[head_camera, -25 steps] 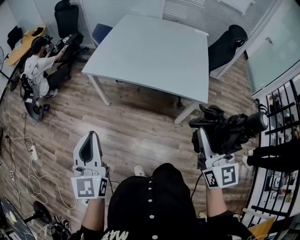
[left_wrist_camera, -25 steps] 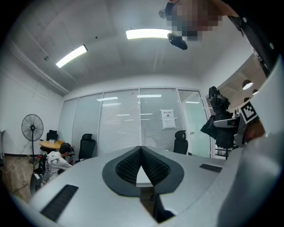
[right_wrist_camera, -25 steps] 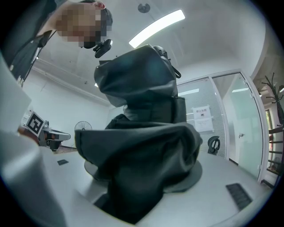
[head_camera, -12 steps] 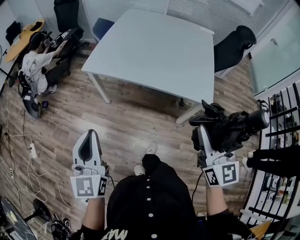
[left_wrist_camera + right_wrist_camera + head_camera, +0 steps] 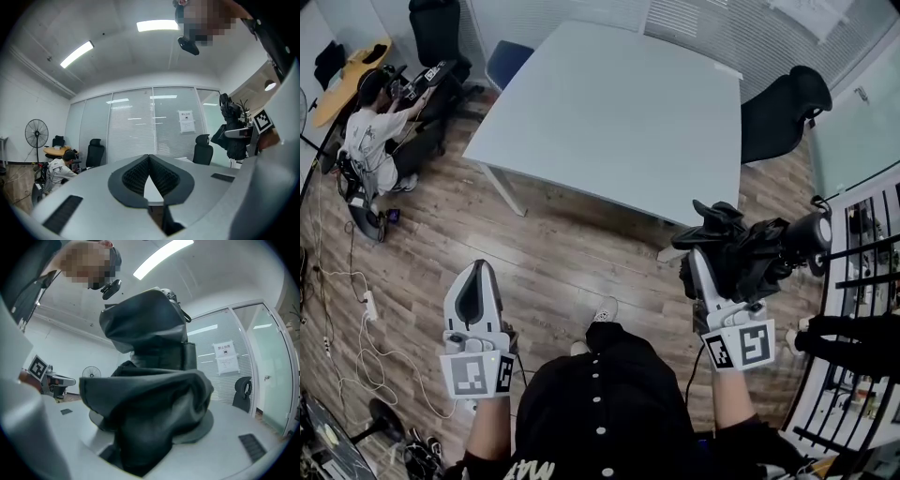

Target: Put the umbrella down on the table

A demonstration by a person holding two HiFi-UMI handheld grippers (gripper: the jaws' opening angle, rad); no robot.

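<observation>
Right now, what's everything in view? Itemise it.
table: 1, pale grey, centre of head view
umbrella: 1, black, folded, in right gripper, off the table
black office chairs: 2, one right of table, one far left
blue chair: 1, behind table
seated person: 1, left, by wooden desk
fan: 1, black, beyond that person
cables: several, white, floor at left
left gripper: grey, shut, empty
right gripper: grey, shut on umbrella

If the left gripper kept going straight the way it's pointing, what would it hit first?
Most likely the table, near its front left corner; only wood floor lies in between, though depth is hard to judge.
</observation>
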